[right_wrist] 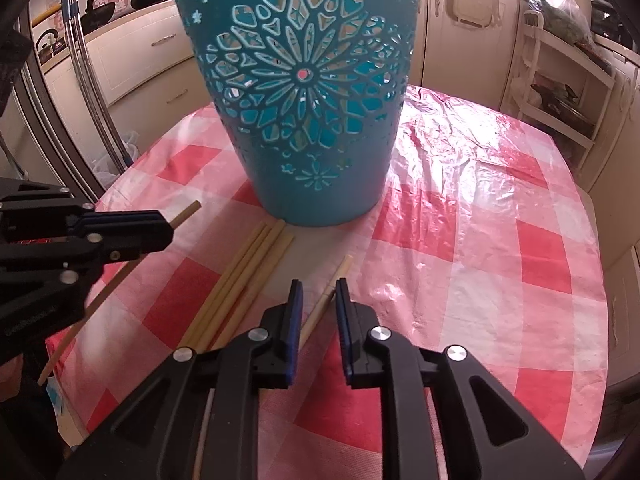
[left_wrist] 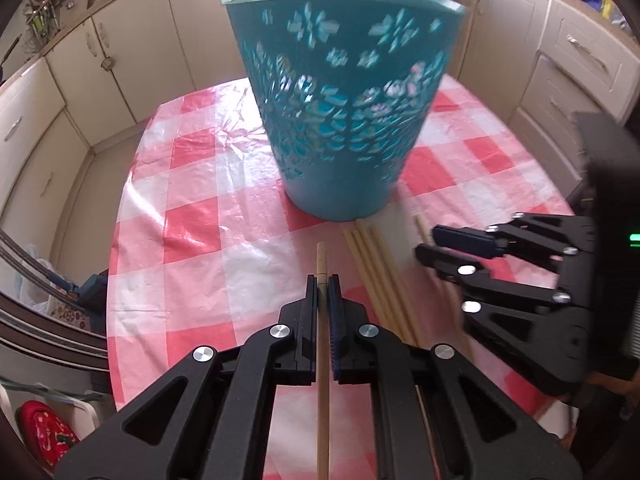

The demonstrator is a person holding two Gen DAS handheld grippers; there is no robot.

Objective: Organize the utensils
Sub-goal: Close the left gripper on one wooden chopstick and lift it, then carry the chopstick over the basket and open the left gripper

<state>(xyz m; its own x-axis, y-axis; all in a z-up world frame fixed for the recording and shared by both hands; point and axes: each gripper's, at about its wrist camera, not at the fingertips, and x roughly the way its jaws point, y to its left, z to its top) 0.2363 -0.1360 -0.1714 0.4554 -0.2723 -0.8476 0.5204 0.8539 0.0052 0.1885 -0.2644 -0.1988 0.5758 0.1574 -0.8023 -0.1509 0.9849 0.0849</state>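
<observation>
The left gripper [left_wrist: 322, 280] clamps one chopstick [left_wrist: 321, 256] lifted off the checked surface [left_wrist: 192, 208]; a bundle of chopsticks [right_wrist: 240, 280] lies before the teal basket [right_wrist: 296, 92]; the right gripper [right_wrist: 318, 284], jaws narrowly parted, straddles a lone chopstick [right_wrist: 334, 286] without pressing it

Basket [right_wrist: 304, 92]: teal plastic, smooth, slightly glossy, wall pierced with cut-out flower patterns.

Tablecloth [right_wrist: 460, 240] under the basket: thin plastic sheet in red-and-white check, glossy, wrinkled, strong glare noted.

Chopsticks [right_wrist: 248, 272] in front of the basket: pale wood or bamboo, matt, smooth.

Left gripper [left_wrist: 322, 288] and right gripper [right_wrist: 318, 292]: matt black plastic, shiny metal pins, ribbed dark-blue pads.

Cabinets [left_wrist: 132, 52] behind the basket: cream, satin finish.
</observation>
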